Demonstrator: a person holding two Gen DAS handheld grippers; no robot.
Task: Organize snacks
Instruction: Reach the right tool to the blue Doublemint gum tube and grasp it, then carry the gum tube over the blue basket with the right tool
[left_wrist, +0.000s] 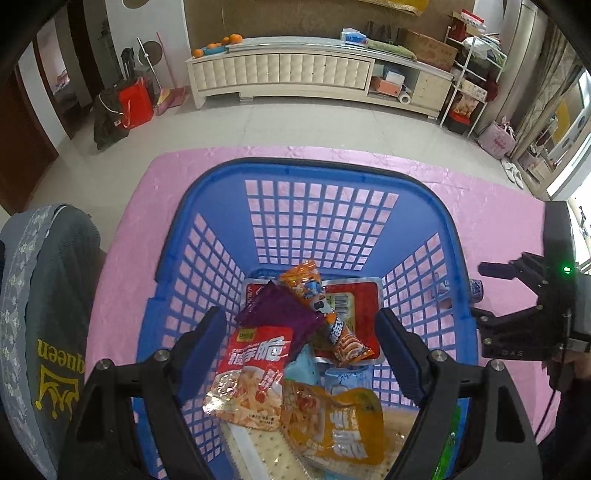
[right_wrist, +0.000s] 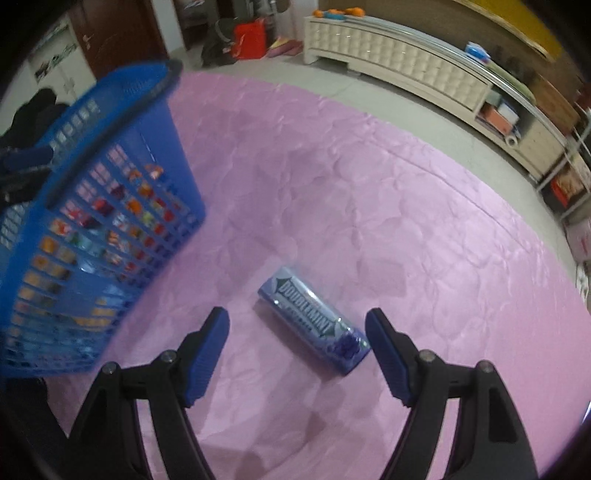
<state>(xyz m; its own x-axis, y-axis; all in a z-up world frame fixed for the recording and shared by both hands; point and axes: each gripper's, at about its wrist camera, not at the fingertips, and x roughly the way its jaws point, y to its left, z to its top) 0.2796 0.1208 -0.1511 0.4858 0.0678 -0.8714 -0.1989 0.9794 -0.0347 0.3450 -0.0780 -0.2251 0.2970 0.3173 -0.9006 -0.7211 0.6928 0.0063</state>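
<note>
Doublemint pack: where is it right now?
Right wrist view: the Doublemint pack lies on the pink cloth, outside the blue basket, just ahead of the open right gripper.

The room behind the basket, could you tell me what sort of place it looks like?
Most likely a lived-in home living room: a long low cream cabinet with oranges on top, cardboard boxes stacked at one end, and a tiled floor around the pink-covered table.

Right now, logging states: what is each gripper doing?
Left gripper: open, empty, over the basket.
Right gripper: open, empty, near the gum pack.
</note>
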